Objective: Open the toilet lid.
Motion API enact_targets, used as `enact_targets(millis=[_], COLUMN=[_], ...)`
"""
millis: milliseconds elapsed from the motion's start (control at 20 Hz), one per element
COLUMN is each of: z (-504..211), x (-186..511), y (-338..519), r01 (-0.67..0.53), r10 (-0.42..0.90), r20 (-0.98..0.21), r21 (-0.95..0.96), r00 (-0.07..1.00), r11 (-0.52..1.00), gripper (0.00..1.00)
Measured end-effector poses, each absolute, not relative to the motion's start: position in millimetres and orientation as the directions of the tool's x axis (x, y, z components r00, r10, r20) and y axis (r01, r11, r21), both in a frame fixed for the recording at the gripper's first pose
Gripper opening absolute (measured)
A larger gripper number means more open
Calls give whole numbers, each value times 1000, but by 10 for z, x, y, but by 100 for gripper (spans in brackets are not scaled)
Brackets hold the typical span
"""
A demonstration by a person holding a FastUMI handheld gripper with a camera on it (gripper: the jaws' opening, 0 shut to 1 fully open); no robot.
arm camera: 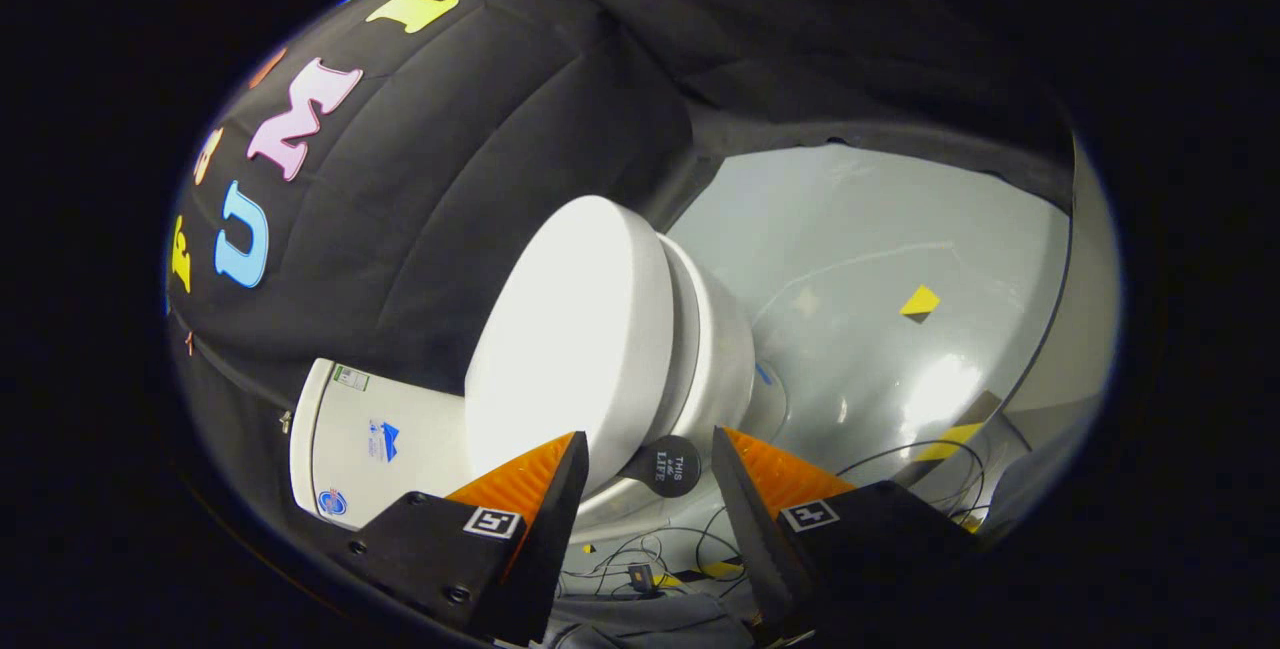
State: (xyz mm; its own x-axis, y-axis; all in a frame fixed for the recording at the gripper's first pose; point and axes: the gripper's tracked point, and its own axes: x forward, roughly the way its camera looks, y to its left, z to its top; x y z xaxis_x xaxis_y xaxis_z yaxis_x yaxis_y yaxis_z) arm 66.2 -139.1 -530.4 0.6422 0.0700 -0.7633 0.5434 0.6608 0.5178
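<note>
A white toilet fills the middle of the gripper view, tilted because the camera is rolled. Its closed lid faces me as a smooth oval, with the seat and bowl stacked behind it and the tank beyond the lid's far end. A small round black tab with white lettering sticks out from the lid's near rim. My gripper is open, its fingers straddling that rim. The tab lies between the fingertips, touching neither.
Glossy grey floor spreads past the bowl, marked with yellow tape squares. Loose black cables trail over the floor near the right finger. Grey fabric shows under the fingers. The black booth cloth hangs behind the tank.
</note>
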Motion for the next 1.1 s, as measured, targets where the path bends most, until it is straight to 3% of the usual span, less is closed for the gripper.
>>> enact_targets(millis=[50, 150, 1050, 1100], z=[-5331, -5447, -5815, -5635], x=[654, 621, 712, 690], y=[-1388, -1404, -1135, -1265], r01=[546, 560, 572, 572], r10=[75, 72, 116, 121], r20=[-764, -774, -771, -770], r21=[522, 516, 556, 560], r00=[640, 629, 626, 627], r11=[655, 648, 604, 600], gripper=[79, 42, 44, 34])
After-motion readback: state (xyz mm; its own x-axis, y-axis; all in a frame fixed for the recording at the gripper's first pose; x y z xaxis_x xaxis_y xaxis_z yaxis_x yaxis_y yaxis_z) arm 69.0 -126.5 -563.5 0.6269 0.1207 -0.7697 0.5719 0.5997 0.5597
